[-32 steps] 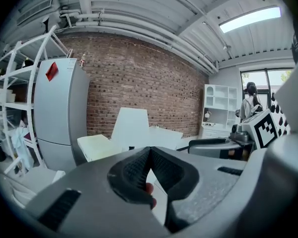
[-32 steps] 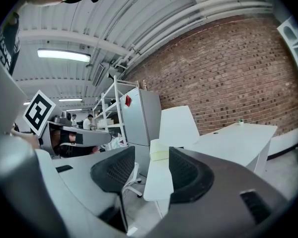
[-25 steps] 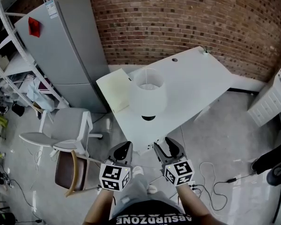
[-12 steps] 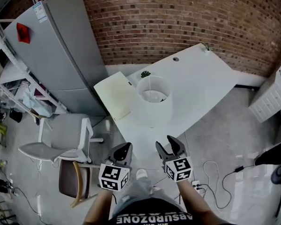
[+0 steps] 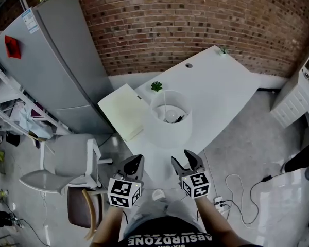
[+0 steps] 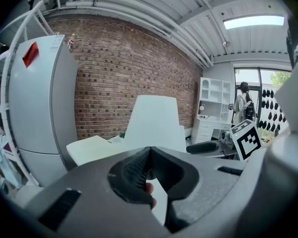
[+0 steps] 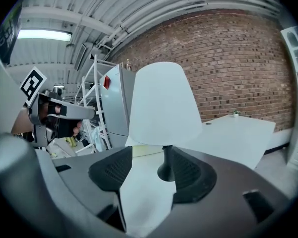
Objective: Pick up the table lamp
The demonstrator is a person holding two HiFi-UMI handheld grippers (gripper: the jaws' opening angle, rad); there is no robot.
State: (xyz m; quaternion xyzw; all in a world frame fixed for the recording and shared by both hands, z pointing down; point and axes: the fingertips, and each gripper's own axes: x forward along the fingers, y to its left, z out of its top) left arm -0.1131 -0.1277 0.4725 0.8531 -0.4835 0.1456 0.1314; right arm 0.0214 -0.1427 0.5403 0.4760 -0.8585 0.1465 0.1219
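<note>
The table lamp (image 5: 170, 120), with a white shade over a dark stem and round foot, stands near the front edge of the white table (image 5: 216, 86). Both grippers hover before that edge, short of the lamp. My left gripper (image 5: 133, 164) is shut with nothing in it; in the left gripper view its tips (image 6: 149, 150) meet below the shade (image 6: 155, 123). My right gripper (image 5: 186, 160) is open and its jaws are still opening. In the right gripper view the lamp's stem and foot (image 7: 166, 170) show beyond its empty gap (image 7: 149, 157).
A cream panel (image 5: 124, 109) adjoins the table's left side, with a small green plant (image 5: 156, 86) behind the lamp. A grey fridge (image 5: 56, 60) stands left by the brick wall. Two chairs (image 5: 67, 158) sit at lower left. Cables (image 5: 242, 189) lie on the floor at right.
Both grippers and the head have come closer to the table, so the lamp now sits nearer the jaws and is seen more from above. The right jaws look a little wider.
</note>
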